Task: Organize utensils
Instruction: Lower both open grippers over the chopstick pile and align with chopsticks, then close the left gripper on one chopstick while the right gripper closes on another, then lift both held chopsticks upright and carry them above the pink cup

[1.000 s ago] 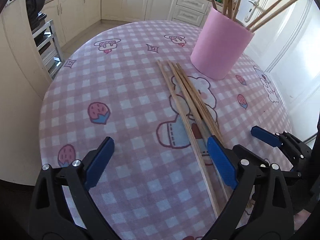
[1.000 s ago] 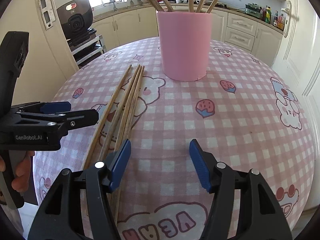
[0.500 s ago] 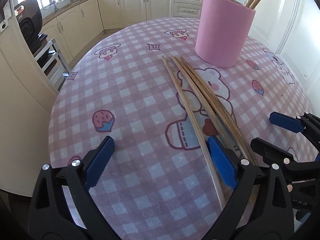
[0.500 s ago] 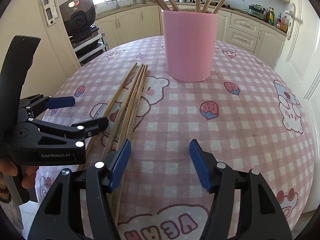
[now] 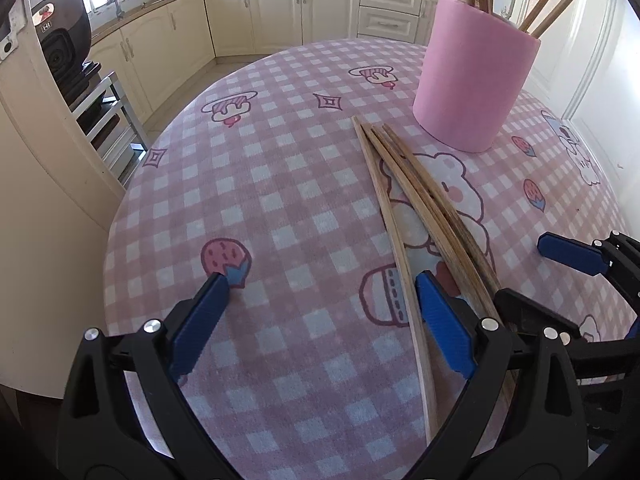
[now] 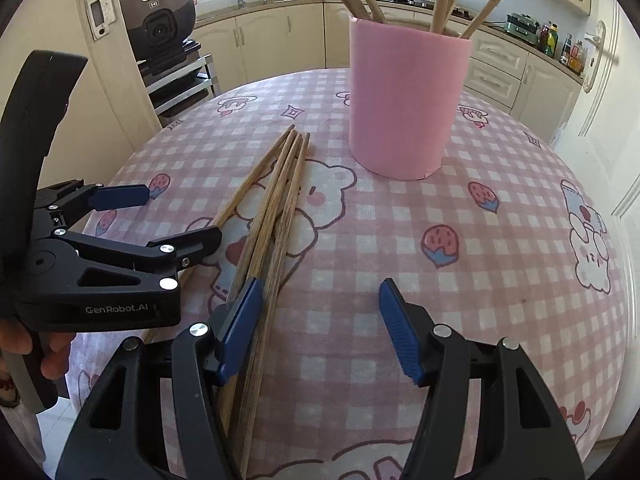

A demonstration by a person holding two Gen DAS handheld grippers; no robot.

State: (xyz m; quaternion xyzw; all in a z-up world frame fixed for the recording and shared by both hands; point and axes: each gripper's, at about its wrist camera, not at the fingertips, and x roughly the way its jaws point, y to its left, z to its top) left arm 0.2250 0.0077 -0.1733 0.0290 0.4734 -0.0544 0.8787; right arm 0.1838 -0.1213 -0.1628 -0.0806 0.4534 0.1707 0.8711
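Several wooden chopsticks [image 5: 404, 184] [image 6: 280, 192] lie in a loose bundle on the pink checked tablecloth. Behind them stands a pink cup [image 5: 476, 88] [image 6: 404, 104] with more chopsticks upright in it. My left gripper [image 5: 320, 284] [image 6: 182, 216] is open just above the cloth; its right finger sits among the near ends, and the palest stick runs just inside it. My right gripper [image 6: 320, 286] [image 5: 520, 268] is open too. Its left finger covers the bundle, with one stick just inside it. Neither gripper holds anything.
The round table [image 5: 168, 184] drops off at the left and near edges. A black cooker on a metal rack [image 6: 164, 36] stands beyond the left edge, with cream cabinets [image 5: 304, 4] behind and a white door at the right. A hand [image 6: 40, 352] holds the left gripper.
Both grippers have drawn together at the near ends of the chopsticks. The left one has swung round, so the cup now sits more upright in its view. Both stay open.
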